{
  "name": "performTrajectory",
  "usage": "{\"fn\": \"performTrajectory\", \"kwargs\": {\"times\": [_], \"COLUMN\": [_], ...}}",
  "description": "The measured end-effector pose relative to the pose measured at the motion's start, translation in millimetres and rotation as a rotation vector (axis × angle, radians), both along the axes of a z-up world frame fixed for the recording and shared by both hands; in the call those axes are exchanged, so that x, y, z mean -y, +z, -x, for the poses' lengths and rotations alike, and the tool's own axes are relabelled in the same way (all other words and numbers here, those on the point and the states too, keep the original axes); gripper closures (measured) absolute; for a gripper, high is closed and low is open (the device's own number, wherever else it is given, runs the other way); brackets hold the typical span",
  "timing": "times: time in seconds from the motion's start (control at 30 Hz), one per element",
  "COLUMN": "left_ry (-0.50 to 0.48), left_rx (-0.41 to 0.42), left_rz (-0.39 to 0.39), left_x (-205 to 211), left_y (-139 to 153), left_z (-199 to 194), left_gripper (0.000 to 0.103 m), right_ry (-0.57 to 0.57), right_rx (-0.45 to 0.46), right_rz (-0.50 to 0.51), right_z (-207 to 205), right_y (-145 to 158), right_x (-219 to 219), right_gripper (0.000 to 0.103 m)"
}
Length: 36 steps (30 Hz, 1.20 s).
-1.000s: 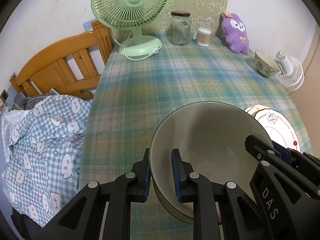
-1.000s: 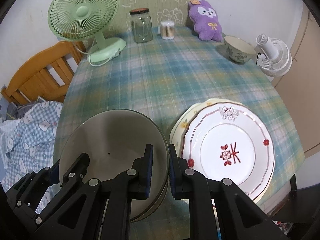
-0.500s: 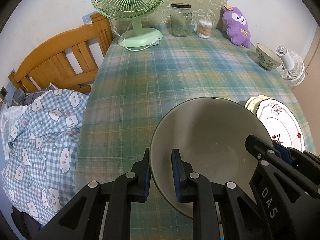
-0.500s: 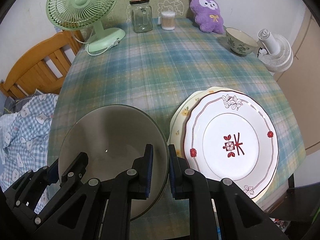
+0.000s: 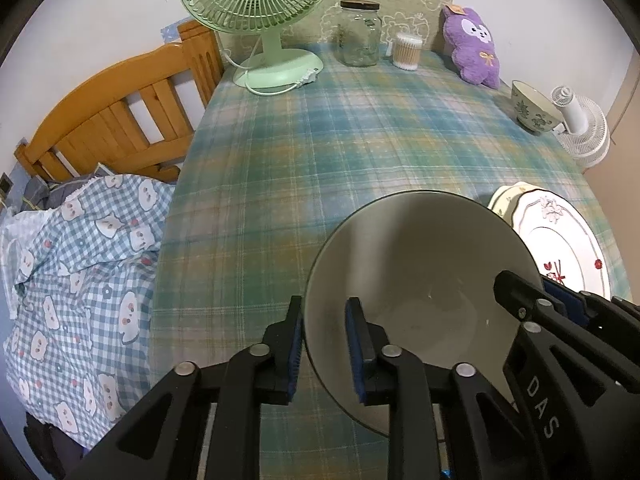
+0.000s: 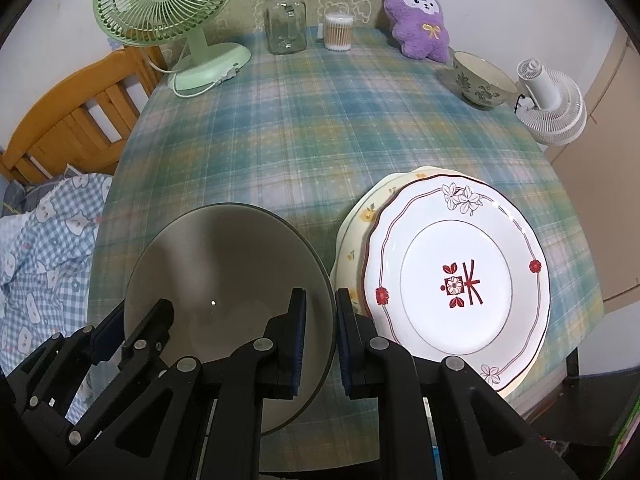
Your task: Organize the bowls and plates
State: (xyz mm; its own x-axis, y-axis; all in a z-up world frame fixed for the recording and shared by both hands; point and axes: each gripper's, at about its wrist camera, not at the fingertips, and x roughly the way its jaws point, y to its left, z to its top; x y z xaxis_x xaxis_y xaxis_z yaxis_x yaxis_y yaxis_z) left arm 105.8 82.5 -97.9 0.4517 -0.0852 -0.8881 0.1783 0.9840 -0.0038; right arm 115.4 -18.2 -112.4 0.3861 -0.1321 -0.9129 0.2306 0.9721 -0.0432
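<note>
A large grey bowl [image 5: 420, 280] [image 6: 224, 272] sits low over the plaid tablecloth [image 5: 320, 160] near the front edge. My left gripper [image 5: 322, 344] straddles the bowl's left rim; its jaws are opening, with a gap between the inner pad and the wall. My right gripper [image 6: 320, 332] is shut on the right rim. Beside the bowl, a white plate with red flowers [image 6: 460, 280] lies on a cream plate [image 6: 360, 220]. A small patterned bowl [image 6: 484, 80] stands at the far right.
Along the back stand a green fan [image 5: 260, 0], a glass jar [image 5: 358, 36], a tub of cotton swabs [image 5: 406, 52] and a purple plush [image 5: 474, 48]. A white fan [image 6: 552, 108] hangs off the right edge. A wooden bed frame [image 5: 120, 120] with checked bedding [image 5: 72, 280] lies left.
The left jaws stand slightly wider around the bowl's rim than before. The right jaws hold the same grip. Both views have tilted a little; the bowl stays between the grippers.
</note>
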Motion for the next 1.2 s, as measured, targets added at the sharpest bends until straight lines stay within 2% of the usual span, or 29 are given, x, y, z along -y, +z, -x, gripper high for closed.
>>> {"fn": "performTrajectory", "kwargs": {"times": [0.03,0.07,0.13,0.2,0.23,0.37,0.6,0.77,0.83,1.2], "left_ry": [-0.003,-0.005,-0.018,-0.024,-0.028,-0.047,-0.042,-0.065,-0.065,-0.05], "left_rx": [0.001,0.006,0.01,0.022,0.029,0.033,0.097,0.15,0.162,0.227], "left_rz": [0.0,-0.001,0.017,0.017,0.018,0.052,0.078,0.084,0.082,0.07], "left_x": [0.4,0.6,0.5,0.3,-0.3,-2.9,-8.5,-5.4,-4.2,23.0], "left_y": [1.0,3.1,8.6,14.9,17.7,34.5,72.5,93.0,100.1,121.7], "left_z": [0.5,1.3,2.4,3.1,3.3,2.8,6.2,10.1,10.2,7.0], "left_gripper": [0.068,0.067,0.057,0.047,0.043,0.036,0.027,0.024,0.018,0.017], "right_ry": [0.001,0.002,0.004,0.007,0.007,0.018,0.008,0.01,0.006,0.046], "right_rx": [-0.003,-0.006,-0.007,0.011,0.026,0.066,0.152,0.215,0.229,0.292], "right_rz": [-0.006,-0.02,-0.065,-0.077,-0.072,-0.063,-0.021,0.023,0.011,0.016], "right_z": [-0.5,-1.0,-1.9,-1.2,-0.1,2.9,10.3,16.0,16.9,13.4], "right_y": [0.6,1.2,4.0,10.1,14.1,31.8,72.9,97.9,105.7,129.6], "right_x": [0.3,1.5,3.3,2.7,1.3,-4.6,-6.4,-6.2,-2.1,24.7], "right_gripper": [0.084,0.08,0.066,0.044,0.042,0.04,0.03,0.029,0.029,0.027]}}
